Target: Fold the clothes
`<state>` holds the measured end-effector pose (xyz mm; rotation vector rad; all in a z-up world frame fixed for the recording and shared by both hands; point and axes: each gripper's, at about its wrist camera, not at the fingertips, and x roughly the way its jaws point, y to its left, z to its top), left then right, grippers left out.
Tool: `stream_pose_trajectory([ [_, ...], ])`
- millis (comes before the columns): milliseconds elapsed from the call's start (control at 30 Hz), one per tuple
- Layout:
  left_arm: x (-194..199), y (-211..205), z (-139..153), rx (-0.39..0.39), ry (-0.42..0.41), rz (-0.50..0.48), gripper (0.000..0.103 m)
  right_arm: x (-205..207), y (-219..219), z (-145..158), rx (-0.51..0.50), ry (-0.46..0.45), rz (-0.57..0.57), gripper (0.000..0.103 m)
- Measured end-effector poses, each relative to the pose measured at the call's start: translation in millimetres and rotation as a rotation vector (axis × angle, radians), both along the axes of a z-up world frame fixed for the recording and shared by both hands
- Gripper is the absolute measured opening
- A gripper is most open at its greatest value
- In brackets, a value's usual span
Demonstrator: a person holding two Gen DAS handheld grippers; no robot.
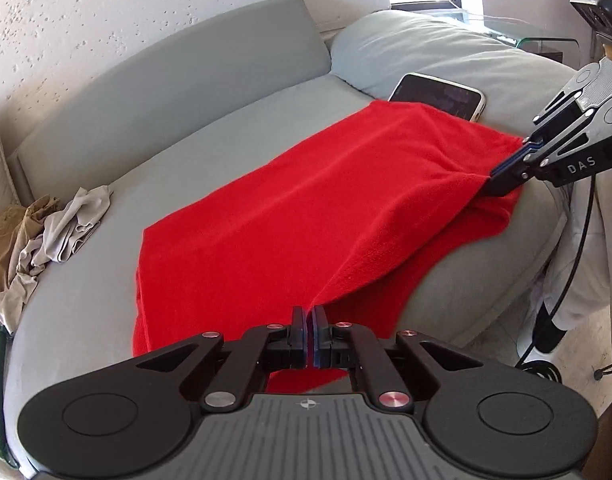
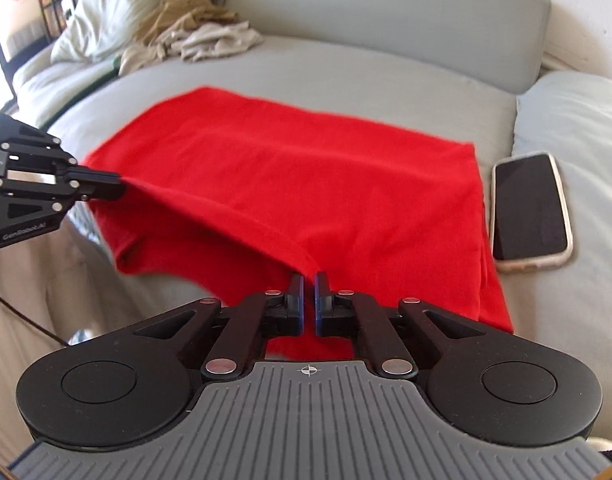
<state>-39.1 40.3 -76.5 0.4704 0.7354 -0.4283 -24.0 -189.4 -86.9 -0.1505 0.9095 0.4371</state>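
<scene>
Showing a red cloth point(image 1: 290, 200) spread over the seat of a grey sofa point(image 1: 210, 136), with its near edge lifted clear of the cushion by two hand-held tools. The left tool point(image 1: 309, 314) has its jaws drawn narrow and pinched on one near corner of the cloth; the fabric rises in a taut fold into the blue-lined pads. The right tool point(image 2: 309, 280) grips the other near corner in the same way, its jaws nearly together with red fabric running up between them. In the left wrist view the right tool point(image 1: 505, 168) appears at the far right, clamped on the cloth edge; in the right wrist view the left tool point(image 2: 118, 186) appears at the left, likewise clamped on the edge. Between the two grips the cloth edge sags slightly, and part of it hangs over the front of the seat. The far portion of the cloth lies flat on the cushion.

A phone point(image 2: 527, 210), screen dark and in a pale case, lies on the sofa just beside the cloth's right-hand edge; in the left wrist view the cloth covers one corner of the phone point(image 1: 441, 96). A pale pillow point(image 1: 405, 40) rests behind it. A heap of crumpled beige and tan garments point(image 2: 198, 32) sits at the far end of the seat, well apart from the cloth.
</scene>
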Motion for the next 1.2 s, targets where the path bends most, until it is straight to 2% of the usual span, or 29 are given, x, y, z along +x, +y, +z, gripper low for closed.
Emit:
stream_pose_trajectory([
  [33, -2, 5, 4, -0.02, 0.003, 0.03, 0.015, -3, -2, -1, -0.005, 0.018, 0.002, 0.005],
  [67, -2, 15, 9, -0.078, 0.015, 0.082, 0.023, -6, -5, -1, 0.0, 0.041, 0.001, 0.006],
  [100, -2, 24, 14, -0.136, 0.028, 0.133, 0.026, -10, -10, 1, 0.022, 0.059, -0.014, 0.01],
  [133, -2, 34, 20, -0.194, 0.04, 0.185, 0.035, -14, -15, 3, 0.049, 0.072, -0.035, 0.018],
  [167, -2, 44, 25, -0.254, 0.053, 0.238, 0.039, -18, -21, 7, 0.083, 0.076, -0.058, 0.026],
  [200, 0, 58, 29, -0.332, 0.07, 0.313, 0.04, -21, -30, 11, 0.132, 0.07, -0.09, 0.042],
  [233, 4, 76, 31, -0.421, 0.088, 0.405, 0.042, -23, -40, 15, 0.188, 0.059, -0.125, 0.046],
  [300, 13, 114, 29, -0.608, 0.142, 0.601, 0.042, -25, -62, 21, 0.303, 0.037, -0.194, 0.046],
  [333, 18, 131, 24, -0.686, 0.188, 0.694, 0.039, -23, -73, 21, 0.368, 0.032, -0.23, 0.046],
  [433, 31, 162, 10, -0.817, 0.278, 0.814, 0.034, -12, -110, 6, 0.607, 0.047, -0.347, 0.047],
  [533, 39, 165, -2, -0.803, 0.321, 0.809, 0.033, -2, -139, -23, 0.836, 0.121, -0.453, 0.046],
  [600, 43, 162, -10, -0.807, 0.347, 0.798, 0.033, 0, -146, -35, 0.878, 0.155, -0.493, 0.046],
  [667, 47, 156, -17, -0.773, 0.35, 0.793, 0.033, 2, -151, -45, 0.903, 0.186, -0.528, 0.046],
  [767, 49, 148, -24, -0.741, 0.347, 0.786, 0.03, 3, -149, -45, 0.88, 0.162, -0.526, 0.046],
  [933, 48, 146, -27, -0.746, 0.313, 0.746, 0.029, 0, -152, -42, 0.769, 0.088, -0.618, 0.041],
  [1067, 48, 146, -29, -0.749, 0.295, 0.723, 0.029, 2, -161, -48, 0.751, 0.105, -0.669, 0.04],
  [1200, 49, 145, -31, -0.741, 0.297, 0.723, 0.026, 10, -159, -56, 0.728, 0.153, -0.653, 0.04],
])
